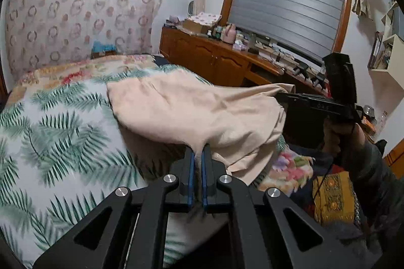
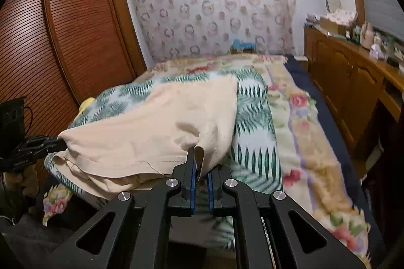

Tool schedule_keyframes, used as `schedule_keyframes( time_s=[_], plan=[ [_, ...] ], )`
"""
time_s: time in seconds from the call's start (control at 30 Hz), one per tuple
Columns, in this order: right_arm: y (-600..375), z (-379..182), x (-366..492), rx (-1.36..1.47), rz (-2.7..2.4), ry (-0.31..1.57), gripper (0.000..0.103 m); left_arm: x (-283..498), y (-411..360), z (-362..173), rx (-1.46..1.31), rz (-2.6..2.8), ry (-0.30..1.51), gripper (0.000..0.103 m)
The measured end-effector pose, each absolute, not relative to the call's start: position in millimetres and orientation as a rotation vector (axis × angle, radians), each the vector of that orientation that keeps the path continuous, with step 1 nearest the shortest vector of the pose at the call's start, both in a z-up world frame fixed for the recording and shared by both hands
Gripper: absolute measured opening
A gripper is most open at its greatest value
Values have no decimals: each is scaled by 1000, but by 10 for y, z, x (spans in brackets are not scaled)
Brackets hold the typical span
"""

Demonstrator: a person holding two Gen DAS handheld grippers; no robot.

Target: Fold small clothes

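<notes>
A peach-coloured garment [image 1: 192,107] lies over a fern-print quilt [image 1: 58,132] on the bed, its near edge raised off the quilt. My left gripper [image 1: 198,151] is shut on that edge, with cloth pinched between the blue pads. In the left wrist view the right gripper [image 1: 280,96] grips the garment's far right corner, a hand behind it. In the right wrist view my right gripper [image 2: 200,163] is shut on a folded hem of the garment [image 2: 161,125]. The left gripper [image 2: 60,142] holds the opposite corner at the left edge.
A floral blanket [image 2: 308,132] covers the bed beneath the quilt. A cluttered wooden sideboard [image 1: 214,59] runs along the window wall. A slatted wooden wardrobe [image 2: 63,36] stands on the other side. A patterned cloth [image 2: 214,6] hangs at the bed head.
</notes>
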State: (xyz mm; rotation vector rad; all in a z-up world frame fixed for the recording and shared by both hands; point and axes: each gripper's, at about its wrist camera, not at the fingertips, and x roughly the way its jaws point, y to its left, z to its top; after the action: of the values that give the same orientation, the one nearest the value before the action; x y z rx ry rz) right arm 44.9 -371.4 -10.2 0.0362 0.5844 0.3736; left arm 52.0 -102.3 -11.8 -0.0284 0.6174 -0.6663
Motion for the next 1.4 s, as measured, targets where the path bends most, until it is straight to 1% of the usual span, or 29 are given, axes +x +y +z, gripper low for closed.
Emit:
schedule_keyframes(
  time_s=[0.2,0.33,0.63,0.9,0.93,0.97,1.0,1.03,1.07,1.1,1.13,1.17,1.2,1.23,1.4],
  plan=[
    [-3617,107,749,21,384,526,7,1186,-946,-8,-25,-600,604,6],
    [-3518,104,1104,-1,383,520,7,1686,-876,19,-55,-568,621,6],
    [-3265,49,2056,-46,378,570,7,2550,-828,-56,-55,-512,649,6],
    [-3080,-148,2712,-39,373,649,7,2938,-755,-276,-60,-437,691,6],
    [-3058,-168,2768,-44,367,655,7,2934,-741,-270,-48,-416,681,8],
    [-3035,-175,2812,-53,357,655,7,2919,-726,-269,-37,-409,670,19],
    [-3021,-173,2833,-58,350,653,7,2903,-736,-260,-30,-412,664,25],
    [-3002,-158,2861,-54,356,656,13,2875,-726,-262,-26,-417,661,34],
    [-2999,-138,2861,-48,357,656,17,2854,-724,-266,-23,-421,662,47],
    [-3008,-110,2842,-50,341,650,28,2817,-722,-276,-19,-429,666,52],
    [-3020,-83,2817,-58,326,643,34,2778,-722,-284,-20,-435,668,60],
    [-3029,-60,2773,-63,326,636,37,2733,-717,-309,-25,-445,673,65],
    [-3034,-41,2723,-64,341,634,44,2720,-720,-325,-26,-456,680,68],
    [-3038,-49,2688,-71,350,640,48,2705,-735,-350,-26,-471,690,75],
    [-3067,-153,2625,-121,355,691,49,2658,-935,-533,49,-507,760,75]
  ],
)
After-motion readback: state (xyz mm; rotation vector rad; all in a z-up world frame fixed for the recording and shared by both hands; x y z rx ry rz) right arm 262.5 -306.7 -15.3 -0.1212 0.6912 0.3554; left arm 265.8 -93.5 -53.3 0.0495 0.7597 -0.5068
